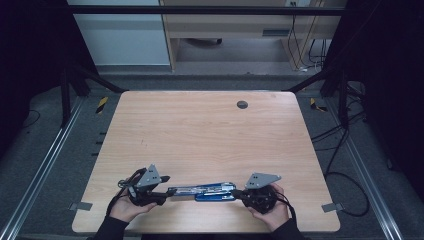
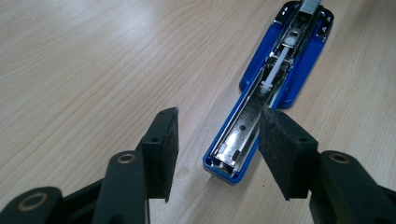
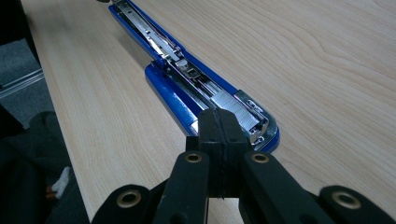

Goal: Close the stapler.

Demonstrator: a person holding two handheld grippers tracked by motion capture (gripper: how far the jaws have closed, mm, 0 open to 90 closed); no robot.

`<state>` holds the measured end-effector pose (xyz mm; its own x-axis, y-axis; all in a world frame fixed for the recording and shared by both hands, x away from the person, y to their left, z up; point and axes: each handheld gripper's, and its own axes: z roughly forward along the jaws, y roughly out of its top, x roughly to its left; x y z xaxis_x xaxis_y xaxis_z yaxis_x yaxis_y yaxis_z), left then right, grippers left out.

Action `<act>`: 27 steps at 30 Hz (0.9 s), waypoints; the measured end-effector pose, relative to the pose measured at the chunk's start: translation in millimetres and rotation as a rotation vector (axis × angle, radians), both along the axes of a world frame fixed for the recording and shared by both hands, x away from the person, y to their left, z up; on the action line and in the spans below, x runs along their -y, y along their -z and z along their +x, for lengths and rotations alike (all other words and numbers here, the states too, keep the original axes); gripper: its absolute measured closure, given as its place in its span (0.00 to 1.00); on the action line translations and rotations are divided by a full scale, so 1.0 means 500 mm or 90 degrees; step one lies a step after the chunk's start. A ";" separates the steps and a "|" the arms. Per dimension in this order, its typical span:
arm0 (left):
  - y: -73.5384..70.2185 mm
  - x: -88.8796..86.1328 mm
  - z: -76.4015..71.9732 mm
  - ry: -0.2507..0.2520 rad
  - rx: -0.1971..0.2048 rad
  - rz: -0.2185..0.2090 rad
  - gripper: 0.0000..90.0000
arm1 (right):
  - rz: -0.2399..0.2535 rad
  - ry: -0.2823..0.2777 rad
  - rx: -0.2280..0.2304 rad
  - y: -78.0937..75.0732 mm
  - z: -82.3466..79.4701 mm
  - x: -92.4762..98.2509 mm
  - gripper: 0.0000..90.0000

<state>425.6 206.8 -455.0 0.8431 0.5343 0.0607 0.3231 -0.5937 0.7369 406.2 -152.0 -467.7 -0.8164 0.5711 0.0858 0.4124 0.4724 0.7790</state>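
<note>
A light wooden counter (image 1: 210,135) with rounded corners fills the middle of the high view. A small round dark grommet (image 1: 242,104) sits in its surface near the far edge, right of centre. Grey carpeted floor (image 1: 50,150) surrounds it, with a silver metal rail (image 1: 42,165) running diagonally at the left. Black cables (image 1: 340,170) loop over the floor at the right. At the top centre stands a pale wooden desk (image 1: 225,25), and a black-and-yellow striped marker (image 1: 101,104) lies at the upper left.

What I can't make out

My closed right gripper (image 3: 219,140) covers the near end of the stapler (image 3: 187,84); its far tip runs off the top edge, as it does past my left gripper (image 2: 217,149).
</note>
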 end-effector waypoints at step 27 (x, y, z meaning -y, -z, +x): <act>0.018 0.019 0.023 0.090 -0.041 0.079 0.51 | -0.023 -0.006 -0.008 0.019 0.000 -0.013 1.00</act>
